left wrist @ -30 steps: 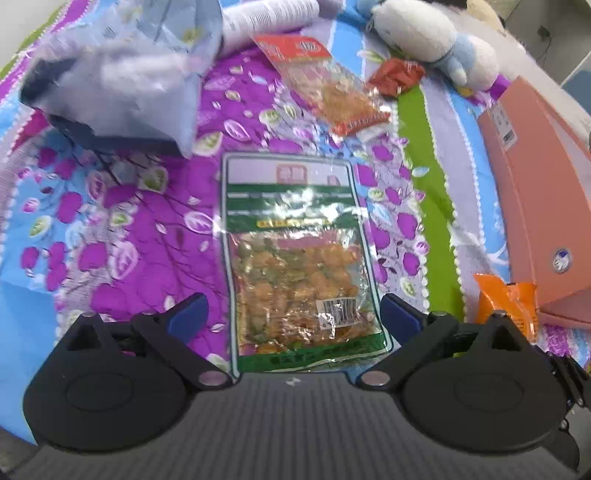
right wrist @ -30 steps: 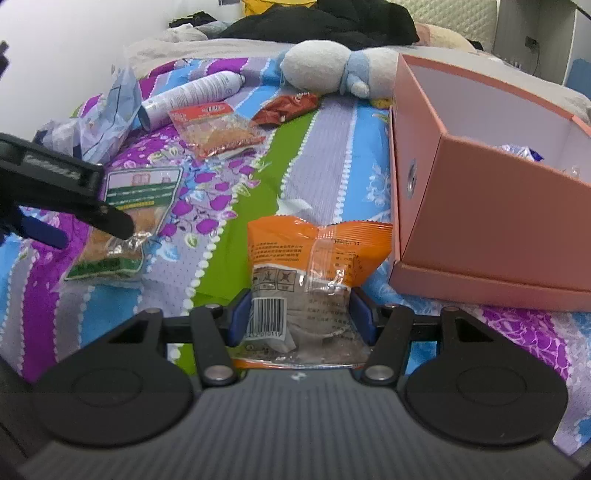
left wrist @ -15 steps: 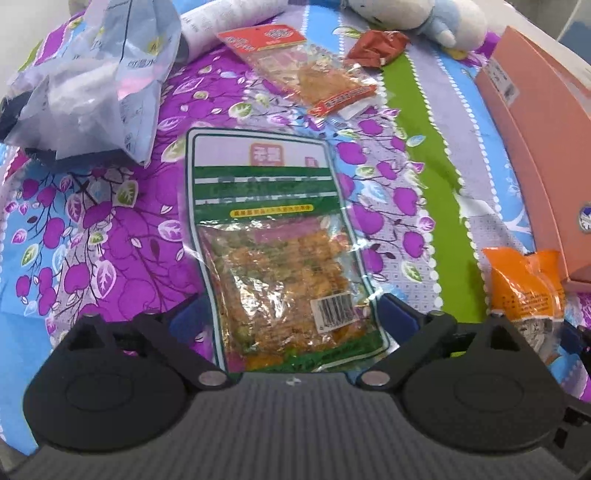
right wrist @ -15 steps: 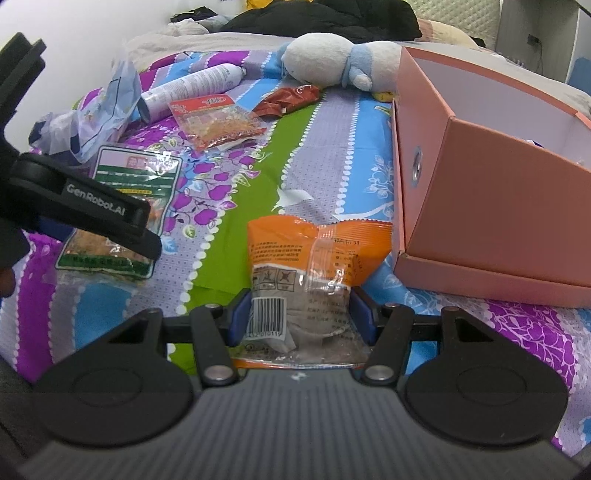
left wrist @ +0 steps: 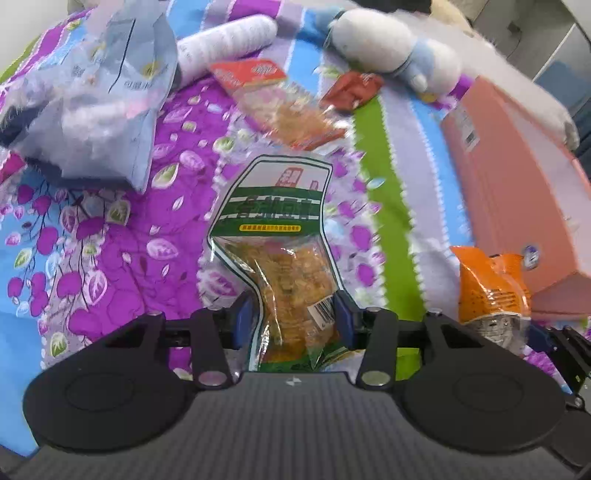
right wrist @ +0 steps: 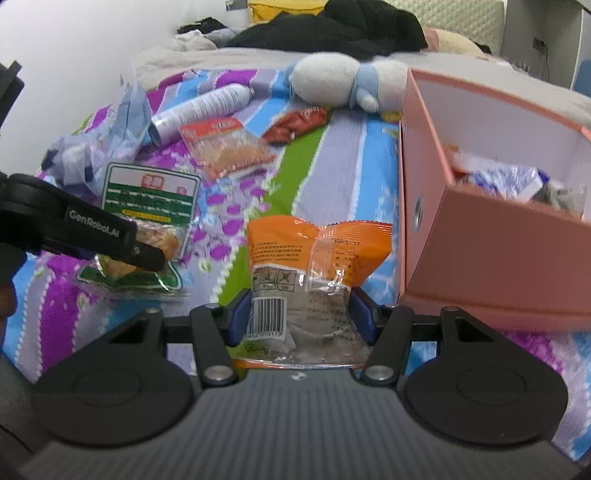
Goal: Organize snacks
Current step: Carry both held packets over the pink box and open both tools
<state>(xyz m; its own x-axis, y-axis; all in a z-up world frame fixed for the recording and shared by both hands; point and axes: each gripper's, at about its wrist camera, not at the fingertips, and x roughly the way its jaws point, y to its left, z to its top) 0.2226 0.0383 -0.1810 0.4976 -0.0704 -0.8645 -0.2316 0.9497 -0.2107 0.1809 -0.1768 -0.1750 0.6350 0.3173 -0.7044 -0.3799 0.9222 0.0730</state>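
Observation:
My left gripper [left wrist: 291, 317] is shut on the lower part of a green-and-white snack bag [left wrist: 280, 236] of orange pieces, which crumples and lifts off the bedspread; the same bag shows in the right wrist view [right wrist: 147, 199]. My right gripper [right wrist: 299, 317] is shut on an orange snack packet [right wrist: 317, 266] with a barcode, held just left of the open pink box [right wrist: 491, 258]. The packet also shows in the left wrist view [left wrist: 491, 288]. A red-topped clear snack bag [left wrist: 280, 107] and a small red packet [left wrist: 351, 90] lie farther back.
A patterned bedspread [left wrist: 92, 236] covers the bed. A crumpled bluish plastic bag [left wrist: 107, 99], a white bottle [left wrist: 229, 44] and a white-blue plush toy [left wrist: 395, 51] lie at the back. The pink box holds some wrapped items [right wrist: 509, 181]. Dark clothes [right wrist: 332, 26] are piled behind.
My left gripper closed on the green snack bag, which was flat and is now pinched and raised. My right gripper kept the orange packet and rose a little, so the box's inside shows.

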